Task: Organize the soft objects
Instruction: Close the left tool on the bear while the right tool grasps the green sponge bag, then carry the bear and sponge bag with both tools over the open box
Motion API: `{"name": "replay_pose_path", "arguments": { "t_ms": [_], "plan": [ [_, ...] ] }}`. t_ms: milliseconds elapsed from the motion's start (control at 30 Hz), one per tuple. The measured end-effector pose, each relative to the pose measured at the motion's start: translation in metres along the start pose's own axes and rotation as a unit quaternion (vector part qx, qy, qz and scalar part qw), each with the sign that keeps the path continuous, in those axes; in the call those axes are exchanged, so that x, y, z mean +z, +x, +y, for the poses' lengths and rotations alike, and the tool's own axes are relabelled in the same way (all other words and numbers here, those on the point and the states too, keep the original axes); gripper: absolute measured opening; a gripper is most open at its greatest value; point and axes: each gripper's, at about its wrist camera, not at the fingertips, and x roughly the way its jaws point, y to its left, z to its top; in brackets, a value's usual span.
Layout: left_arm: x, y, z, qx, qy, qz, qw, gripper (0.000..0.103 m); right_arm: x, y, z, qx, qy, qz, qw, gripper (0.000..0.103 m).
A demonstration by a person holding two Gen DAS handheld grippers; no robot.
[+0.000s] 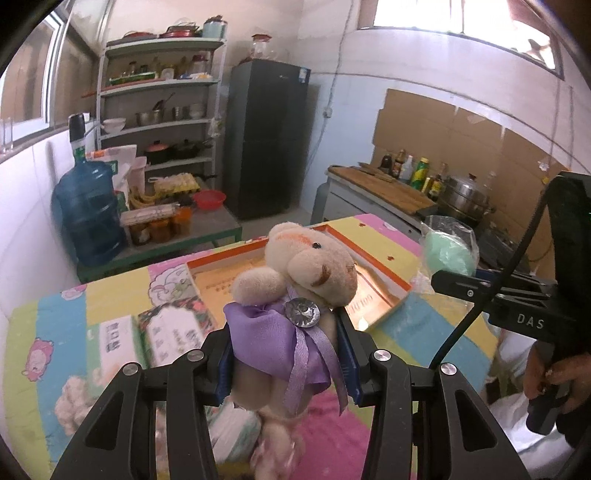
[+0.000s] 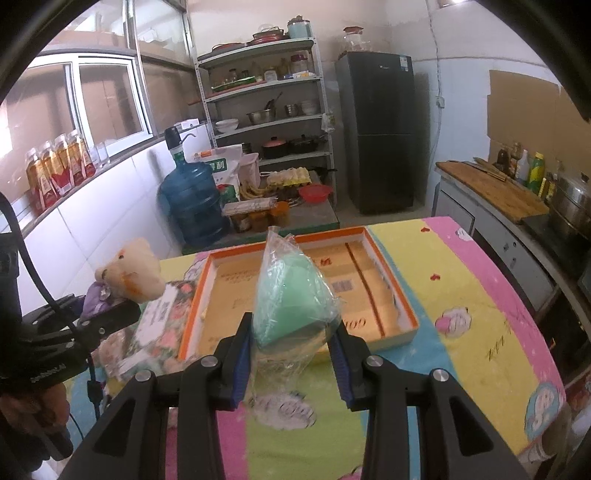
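Over the bench, left tool (image 1: 284, 354) was clamped on bear (image 1: 295, 280), right tool (image 2: 291, 354) clamped on green bag (image 2: 295, 295); tray (image 2: 391, 273) lay just ahead of both, bag nearer w/ right hand

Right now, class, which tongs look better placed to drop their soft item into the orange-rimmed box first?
Probably the right tongs: their bagged green sponge hangs in front of the box; the left tongs hold the teddy off to its side.

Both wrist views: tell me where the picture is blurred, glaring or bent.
Left wrist view: the window is blown out white, the tissue packs are smeared by motion, and the teddy bear stays fairly sharp. Right wrist view: the fisheye bends the counter, and the green sponge in its bag looks soft.
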Motion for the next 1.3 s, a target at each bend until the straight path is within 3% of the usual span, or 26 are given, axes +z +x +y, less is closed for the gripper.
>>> {"name": "replay_pose_path", "arguments": {
  "t_ms": [433,767,1300],
  "plan": [
    [0.024,0.090,-0.019,0.064,-0.056,0.048,0.9952,0.048,0.039,0.084,-0.055,0.061,-0.025,0.038,0.997,0.039],
    [0.019,0.150,-0.008,0.099,-0.135,0.087,0.9821,0.048,0.046,0.156,-0.082,0.109,-0.023,0.085,0.990,0.039],
    [0.009,0.192,0.005,0.105,-0.190,0.115,0.9693,0.048,0.043,0.201,-0.079,0.139,-0.035,0.119,0.982,0.039]
  ]
}}
